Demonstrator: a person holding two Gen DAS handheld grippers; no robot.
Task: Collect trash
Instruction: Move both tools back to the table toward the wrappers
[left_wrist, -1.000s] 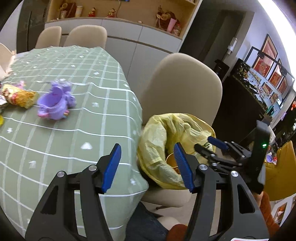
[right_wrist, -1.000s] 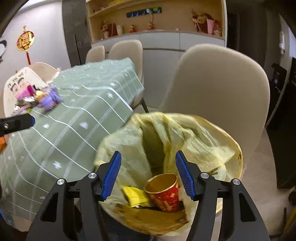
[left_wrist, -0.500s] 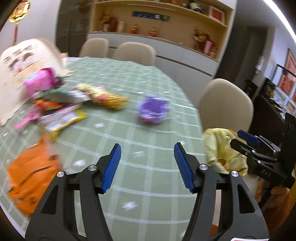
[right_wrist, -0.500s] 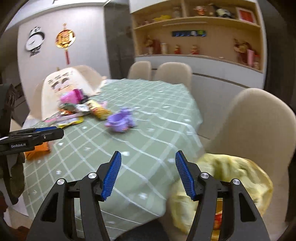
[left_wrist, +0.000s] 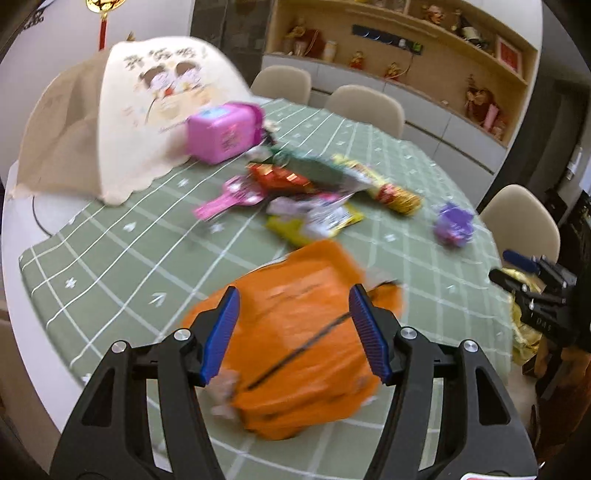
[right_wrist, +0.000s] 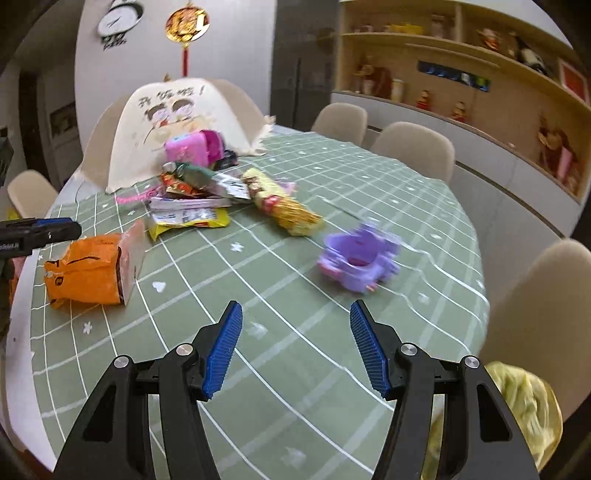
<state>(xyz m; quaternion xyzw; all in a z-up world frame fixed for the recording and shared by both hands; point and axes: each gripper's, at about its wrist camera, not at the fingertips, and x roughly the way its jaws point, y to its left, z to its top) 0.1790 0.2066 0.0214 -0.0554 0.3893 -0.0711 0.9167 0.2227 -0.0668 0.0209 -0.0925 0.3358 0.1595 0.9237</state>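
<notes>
Two claws, both spread and carrying nothing. Your left gripper (left_wrist: 293, 334) is hovering with its jaws wide over the orange bag (left_wrist: 303, 354), which is lying flat on the green checked tablecloth (left_wrist: 122, 258) right under and between the blue pads; no contact that I can see, and the view is blurred. That gap looks about right to straddle a fold of the bag, so I'm reading it as your next pick.

Your right gripper (right_wrist: 295, 347) is pointing down at bare cloth, jaws equally wide. Just ahead and to its right, the purple plastic toy cup (right_wrist: 358, 264) is sitting on its side. Further ahead, the wrapper pile (right_wrist: 207, 199) is lying bunched against the pink box (right_wrist: 186, 147) and the mesh food cover (right_wrist: 166, 122).

Behind and right of that claw, the yellow trash bag (right_wrist: 524, 402) is hanging open beside the table edge, near enough for short drops.
</notes>
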